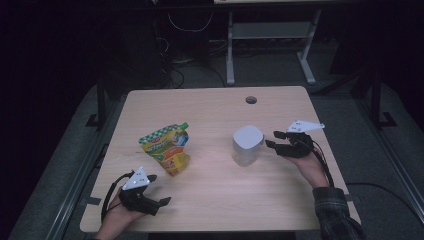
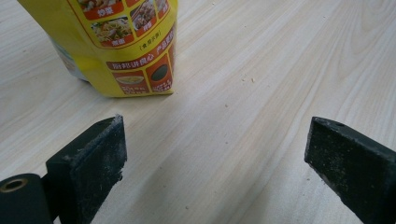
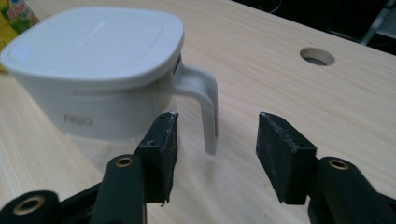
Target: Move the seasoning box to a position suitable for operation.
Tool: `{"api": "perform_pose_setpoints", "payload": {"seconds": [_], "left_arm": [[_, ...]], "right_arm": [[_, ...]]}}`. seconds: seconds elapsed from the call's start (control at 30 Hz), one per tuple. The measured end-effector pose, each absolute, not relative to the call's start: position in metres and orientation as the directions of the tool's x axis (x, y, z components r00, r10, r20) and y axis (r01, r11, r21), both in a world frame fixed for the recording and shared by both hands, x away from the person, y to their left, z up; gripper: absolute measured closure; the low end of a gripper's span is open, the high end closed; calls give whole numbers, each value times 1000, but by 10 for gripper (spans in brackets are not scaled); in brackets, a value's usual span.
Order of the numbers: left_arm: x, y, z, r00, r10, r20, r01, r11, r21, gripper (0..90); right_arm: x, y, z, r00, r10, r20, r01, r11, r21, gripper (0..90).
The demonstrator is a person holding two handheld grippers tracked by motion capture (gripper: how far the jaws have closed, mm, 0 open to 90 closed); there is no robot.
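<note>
Wooden table (image 1: pixel 215 200) mid-frame: yellow pouch (image 1: pixel 166 148) untouched left of centre, white lidded jug (image 1: pixel 247 145) right of centre, right gripper (image 1: pixel 270 139) half-open astride its handle (image 3: pixel 205 100), no grip yet; left gripper (image 1: pixel 159 190) wide open, empty, lower left.

High view dim, surroundings near black; gripper views brighter, slightly soft, faint sheen on wooden table (image 2: pixel 261 70).
</note>
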State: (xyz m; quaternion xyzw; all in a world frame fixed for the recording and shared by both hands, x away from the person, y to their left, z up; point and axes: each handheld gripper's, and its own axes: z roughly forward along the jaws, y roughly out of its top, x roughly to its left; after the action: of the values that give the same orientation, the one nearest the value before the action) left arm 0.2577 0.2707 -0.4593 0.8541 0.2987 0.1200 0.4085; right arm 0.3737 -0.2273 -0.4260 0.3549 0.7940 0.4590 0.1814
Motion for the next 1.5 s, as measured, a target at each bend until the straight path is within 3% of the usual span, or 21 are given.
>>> {"api": "perform_pose_setpoints", "payload": {"seconds": [0.8,1.23,1.5], "left_arm": [[257,271,-459,793,608,-40,414,-489,768,56],[258,270,-460,795,605,-40,413,-492,766,57],[257,271,-460,793,607,-40,414,-491,767,58]], "right_arm": [[399,-210,-450,-696,716,63,406,319,857,645],[402,-203,-456,-707,706,43,383,331,862,754],[399,-202,-454,-700,714,13,377,353,856,773]]}}
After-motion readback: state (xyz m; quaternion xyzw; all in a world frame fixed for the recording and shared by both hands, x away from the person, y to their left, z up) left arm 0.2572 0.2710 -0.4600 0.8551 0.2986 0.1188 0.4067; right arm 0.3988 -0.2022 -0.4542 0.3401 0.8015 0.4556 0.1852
